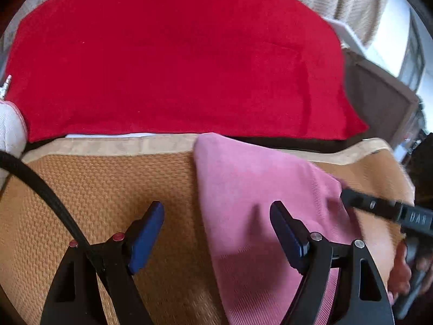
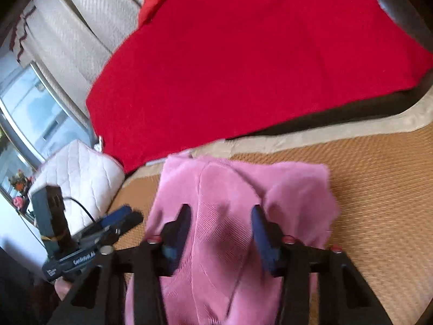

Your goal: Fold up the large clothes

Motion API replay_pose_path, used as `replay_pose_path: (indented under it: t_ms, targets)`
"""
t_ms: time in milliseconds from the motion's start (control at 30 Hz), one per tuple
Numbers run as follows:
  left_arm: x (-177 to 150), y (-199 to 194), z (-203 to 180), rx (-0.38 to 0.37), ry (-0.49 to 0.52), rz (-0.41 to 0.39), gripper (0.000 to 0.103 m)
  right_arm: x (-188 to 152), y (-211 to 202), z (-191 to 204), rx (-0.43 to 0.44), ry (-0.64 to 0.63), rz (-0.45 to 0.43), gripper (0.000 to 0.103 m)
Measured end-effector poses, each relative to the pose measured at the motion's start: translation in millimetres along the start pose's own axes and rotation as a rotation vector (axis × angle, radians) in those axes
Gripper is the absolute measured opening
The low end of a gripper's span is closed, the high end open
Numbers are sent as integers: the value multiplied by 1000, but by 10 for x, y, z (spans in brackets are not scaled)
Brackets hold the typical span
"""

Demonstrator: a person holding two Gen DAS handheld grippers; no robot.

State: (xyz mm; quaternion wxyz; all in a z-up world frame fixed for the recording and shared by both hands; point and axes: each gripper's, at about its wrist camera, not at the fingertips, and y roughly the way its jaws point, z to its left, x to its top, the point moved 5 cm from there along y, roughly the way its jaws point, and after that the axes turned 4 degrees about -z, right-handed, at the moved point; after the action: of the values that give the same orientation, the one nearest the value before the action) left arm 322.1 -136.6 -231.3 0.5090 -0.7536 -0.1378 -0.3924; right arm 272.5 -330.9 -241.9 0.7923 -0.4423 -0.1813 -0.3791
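A pink ribbed garment (image 1: 259, 189) lies partly folded on a woven tan mat (image 1: 108, 184). It also shows in the right wrist view (image 2: 224, 189), bunched with a raised fold down its middle. My left gripper (image 1: 216, 216) is open, its right finger over the garment's left edge and its left finger over bare mat. My right gripper (image 2: 220, 216) is open above the garment's middle, holding nothing. The right gripper shows at the right of the left wrist view (image 1: 379, 208). The left gripper shows at the left of the right wrist view (image 2: 119, 219).
A large red blanket (image 1: 176, 62) covers the bed beyond the mat's beige border (image 1: 108, 146); it also shows in the right wrist view (image 2: 243, 62). A white quilted pillow (image 2: 78, 170) lies at the left. A cream curtain (image 2: 81, 21) and a window (image 2: 35, 111) are behind.
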Motion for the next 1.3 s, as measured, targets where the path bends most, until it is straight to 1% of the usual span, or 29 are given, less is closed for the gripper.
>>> replay_pose_path:
  t_ms: [33, 67, 100, 133, 167, 200, 267, 367, 400, 467, 567, 633, 700, 767, 800, 833, 867, 900, 933, 1000, 1067, 1100, 1167, 1200, 1233, 1267, 1300]
  targets:
    - [-9, 99, -15, 19, 8, 26, 81, -21, 144, -34, -12, 11, 26, 40]
    - [-63, 207, -27, 30, 19, 63, 81, -81, 192, -122, -35, 18, 44, 40]
    - [-120, 326, -44, 32, 31, 102, 81, -129, 352, -252, -80, 37, 87, 38]
    - [-173, 424, -57, 40, 34, 131, 81, -174, 459, -340, -94, 60, 128, 39]
    - [-190, 460, -62, 40, 24, 132, 81, -216, 536, -412, -100, 79, 164, 39]
    - [-180, 456, -62, 36, 12, 124, 81, -219, 544, -459, -104, 87, 158, 36]
    - [-143, 393, -54, 37, 19, 130, 81, -191, 486, -403, -104, 78, 141, 36]
    - [-69, 214, -111, 42, 42, 92, 81, -197, 182, -325, -80, 32, 92, 37]
    - [-63, 106, -103, 36, 50, 73, 81, -216, 39, -248, -57, 6, 77, 40]
    - [-103, -178, -58, 30, 81, 38, 81, -255, -173, -132, -40, -44, 55, 40]
    - [-235, -604, -9, 14, 118, -6, 81, -320, -519, 145, -20, -135, 18, 40]
    - [-357, -746, -114, 9, 140, -11, 81, -451, -616, 324, -8, -173, 26, 40]
    - [-545, -784, -188, 52, 182, 19, 81, -620, -689, 385, -41, -201, 47, 40]
    - [-772, -739, -218, 70, 211, 47, 82, -825, -638, 357, -91, -202, 85, 40]
    - [-939, -652, -243, 97, 231, 70, 82, -930, -585, 307, -110, -185, 104, 40]
    - [-1027, -578, -255, 143, 243, 74, 82, -1026, -500, 240, -127, -161, 127, 39]
    - [-1027, -536, -203, 168, 249, 70, 82, -1099, -415, 189, -131, -143, 153, 40]
    - [-1014, -535, -206, 182, 254, 61, 82, -1164, -377, 165, -114, -119, 178, 40]
    - [-966, -562, -212, 182, 257, 63, 82, -1159, -370, 153, -92, -90, 173, 40]
    - [-893, -670, -223, 190, 253, 50, 82, -1090, -475, 179, -86, -71, 166, 40]
    - [-846, -828, -271, 197, 244, 8, 82, -1019, -654, 203, -92, -72, 132, 40]
    - [-827, -911, -307, 196, 239, -14, 82, -978, -790, 240, -103, -87, 113, 40]
    - [-810, -1103, -408, 199, 238, -52, 82, -924, -922, 279, -119, -111, 84, 40]
    - [-773, -1215, -469, 206, 244, -72, 82, -891, -1039, 302, -135, -125, 61, 44]
    - [-734, -1345, -531, 223, 254, -93, 82, -856, -1186, 339, -154, -140, 31, 60]
    - [-708, -1445, -568, 239, 262, -114, 82, -824, -1328, 376, -174, -152, -1, 65]
    - [-653, -1573, -619, 255, 270, -147, 82, -789, -1464, 424, -188, -164, -33, 67]
